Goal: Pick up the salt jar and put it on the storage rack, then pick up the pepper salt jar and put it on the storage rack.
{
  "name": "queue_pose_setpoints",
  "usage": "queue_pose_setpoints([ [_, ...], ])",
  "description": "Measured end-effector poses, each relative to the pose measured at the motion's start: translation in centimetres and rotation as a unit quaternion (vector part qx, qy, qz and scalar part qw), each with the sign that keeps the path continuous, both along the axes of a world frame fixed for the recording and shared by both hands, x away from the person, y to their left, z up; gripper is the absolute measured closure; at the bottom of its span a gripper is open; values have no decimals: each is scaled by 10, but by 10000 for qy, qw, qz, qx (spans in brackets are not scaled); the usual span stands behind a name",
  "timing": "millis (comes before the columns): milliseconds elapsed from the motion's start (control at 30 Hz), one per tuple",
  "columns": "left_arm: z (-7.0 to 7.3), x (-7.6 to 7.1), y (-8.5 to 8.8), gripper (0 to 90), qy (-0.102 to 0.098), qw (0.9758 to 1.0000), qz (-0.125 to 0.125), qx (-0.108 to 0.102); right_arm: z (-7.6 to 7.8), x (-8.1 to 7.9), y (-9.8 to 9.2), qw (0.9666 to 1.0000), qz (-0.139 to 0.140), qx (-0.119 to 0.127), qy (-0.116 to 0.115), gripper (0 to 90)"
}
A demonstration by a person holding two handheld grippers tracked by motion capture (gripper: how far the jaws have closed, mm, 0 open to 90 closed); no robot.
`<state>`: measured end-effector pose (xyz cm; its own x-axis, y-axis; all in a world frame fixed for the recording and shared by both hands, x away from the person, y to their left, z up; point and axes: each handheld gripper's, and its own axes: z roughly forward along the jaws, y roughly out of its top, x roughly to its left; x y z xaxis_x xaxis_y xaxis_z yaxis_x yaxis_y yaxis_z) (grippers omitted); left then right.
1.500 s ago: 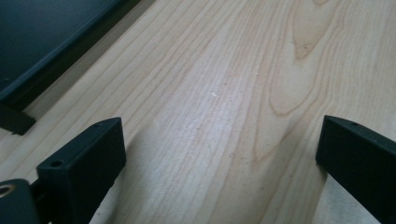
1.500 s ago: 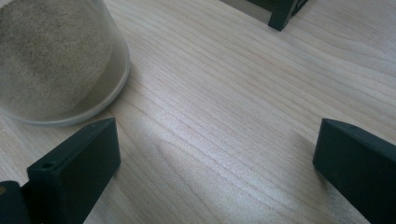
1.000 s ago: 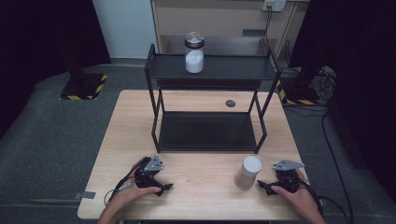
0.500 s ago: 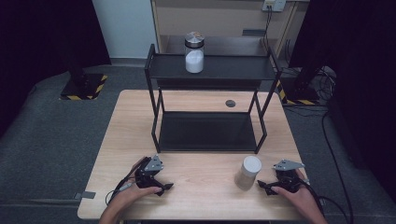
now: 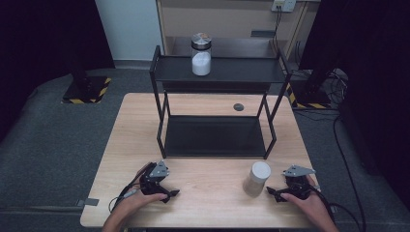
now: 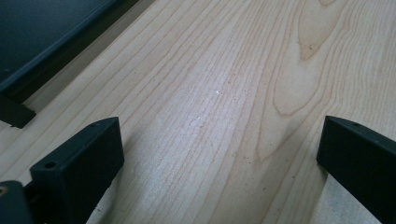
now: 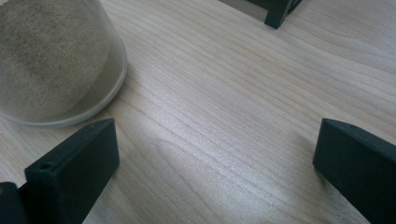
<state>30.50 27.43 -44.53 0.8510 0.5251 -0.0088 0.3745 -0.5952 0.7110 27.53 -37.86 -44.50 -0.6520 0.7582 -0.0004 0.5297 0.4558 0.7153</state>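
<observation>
1. Standing upright on the table (image 5: pixel 203 188) near its front edge, right of centre: jar (image 5: pixel 256 178) of pale powder.
2. Resting just right of the jar, not touching it: right gripper (image 5: pixel 276 192), fingers (image 7: pixel 70 172) spread wide apart, holding nothing.
3. Lying well apart at front left: left gripper (image 5: pixel 170 193), fingers (image 6: pixel 77 168) likewise gaping over bare wood.
4. Standing behind: black rack (image 5: pixel 217 72), carrying a second jar (image 5: pixel 201 53) on top.

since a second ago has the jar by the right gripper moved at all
No. The jar stands at the same spot on the table, just left of the right gripper and in front of the rack's right front leg.
</observation>
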Motion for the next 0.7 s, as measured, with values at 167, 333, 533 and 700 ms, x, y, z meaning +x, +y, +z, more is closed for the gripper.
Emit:
queue_pose_setpoints([
  [167,0,-1,0,0,-6,10000,10,3,0,0,0,10000,-4,-1,4,11],
  [333,0,-1,0,0,-8,10000,22,2,2,2,-1,10000,45,-13,52,27],
  [533,0,-1,0,0,-8,10000,22,2,9,1,-4,9998,192,-72,-28,58],
  [700,0,-1,0,0,-8,10000,23,2,17,3,-9,9993,363,-21,27,56],
])
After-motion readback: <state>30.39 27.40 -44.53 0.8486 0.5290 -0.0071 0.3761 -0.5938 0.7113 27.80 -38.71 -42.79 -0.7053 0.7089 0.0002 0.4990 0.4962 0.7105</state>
